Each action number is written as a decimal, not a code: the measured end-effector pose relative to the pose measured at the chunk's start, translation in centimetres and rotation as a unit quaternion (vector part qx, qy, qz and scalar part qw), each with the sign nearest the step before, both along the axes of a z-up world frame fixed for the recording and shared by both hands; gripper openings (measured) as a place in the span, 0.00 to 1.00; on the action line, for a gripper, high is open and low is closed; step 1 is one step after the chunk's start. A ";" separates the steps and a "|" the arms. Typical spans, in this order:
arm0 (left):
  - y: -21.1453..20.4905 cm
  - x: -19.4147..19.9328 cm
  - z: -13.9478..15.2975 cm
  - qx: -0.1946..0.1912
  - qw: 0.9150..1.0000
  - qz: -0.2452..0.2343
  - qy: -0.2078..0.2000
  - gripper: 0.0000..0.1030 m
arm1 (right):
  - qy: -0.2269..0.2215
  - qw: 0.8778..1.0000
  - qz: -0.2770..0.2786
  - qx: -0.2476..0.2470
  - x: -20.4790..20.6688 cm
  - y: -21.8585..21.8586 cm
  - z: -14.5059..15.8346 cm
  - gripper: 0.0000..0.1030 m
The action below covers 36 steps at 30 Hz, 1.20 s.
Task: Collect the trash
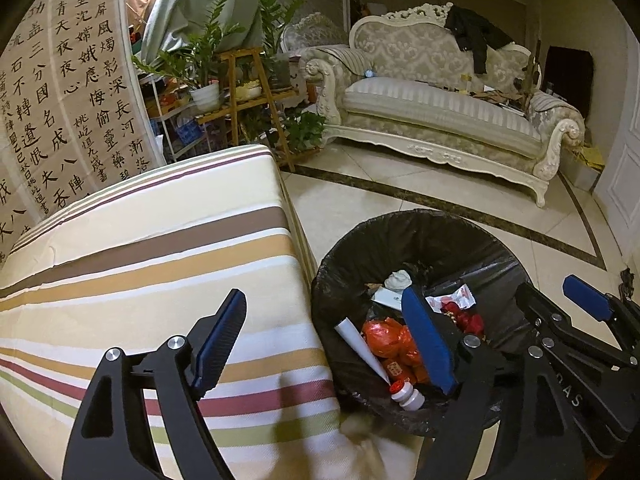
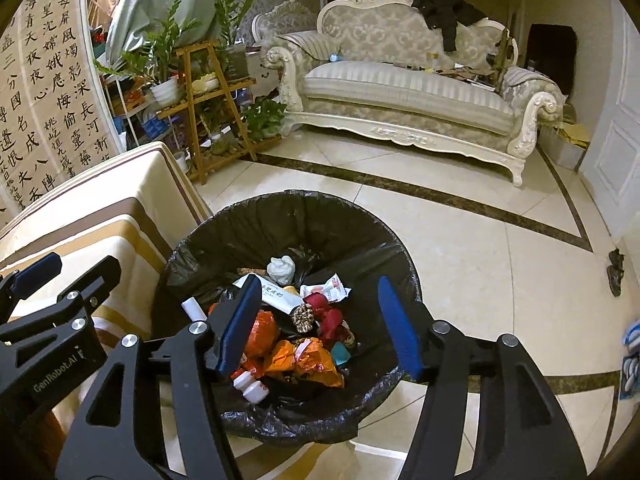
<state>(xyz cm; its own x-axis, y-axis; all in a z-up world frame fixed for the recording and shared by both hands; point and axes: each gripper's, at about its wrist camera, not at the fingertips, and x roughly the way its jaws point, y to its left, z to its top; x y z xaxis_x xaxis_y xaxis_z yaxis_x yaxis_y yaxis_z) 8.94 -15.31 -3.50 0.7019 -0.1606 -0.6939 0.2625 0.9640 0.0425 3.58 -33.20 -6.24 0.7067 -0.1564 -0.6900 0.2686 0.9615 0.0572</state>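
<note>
left gripper point(image 1: 324, 344): fingers spread wide, nothing between them, hanging over the edge where the striped tablecloth point(image 1: 160, 264) meets the trash bin point(image 1: 420, 240) at lower centre of the frame. right gripper point(image 2: 320, 328): fingers likewise wide apart and empty, above the bin's mouth. bin is lined with a black bag and stands on the tiled floor point(image 2: 480, 248) just beside the table. inside it: orange wrappers point(image 2: 312, 360), a white bottle point(image 2: 252, 386), a crumpled tissue point(image 2: 281, 268).
</note>
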 end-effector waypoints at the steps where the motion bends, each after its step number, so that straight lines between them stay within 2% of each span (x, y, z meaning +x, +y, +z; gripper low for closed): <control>1: 0.1 -0.1 0.1 -0.001 1.000 0.000 -0.001 0.75 | -0.001 1.000 0.000 -0.001 -0.1 0.1 0.1 0.59; 4: 0.5 -0.6 0.5 -0.004 1.000 0.003 -0.007 0.77 | -0.008 1.000 -0.002 -0.006 -0.6 0.3 0.6 0.63; 13: 2.2 -2.6 1.6 -0.008 0.999 0.013 -0.029 0.80 | -0.015 1.000 0.003 -0.011 -2.4 1.5 1.3 0.64; 17: 3.0 -3.5 2.1 -0.006 0.999 0.015 -0.040 0.81 | -0.021 1.000 0.009 -0.015 -3.4 2.2 1.9 0.70; 36: 6.0 -7.3 4.0 -0.025 0.997 0.027 -0.065 0.82 | -0.062 0.998 0.020 -0.027 -8.3 4.2 5.1 0.72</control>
<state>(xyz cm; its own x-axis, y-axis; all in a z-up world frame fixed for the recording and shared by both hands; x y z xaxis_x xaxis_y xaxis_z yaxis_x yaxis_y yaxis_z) 1.63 -9.33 0.55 0.7934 -0.1529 -0.5892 0.2061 0.9782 0.0236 -4.76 -28.96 -1.12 0.7925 -0.1611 -0.5882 0.2244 0.9738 0.0357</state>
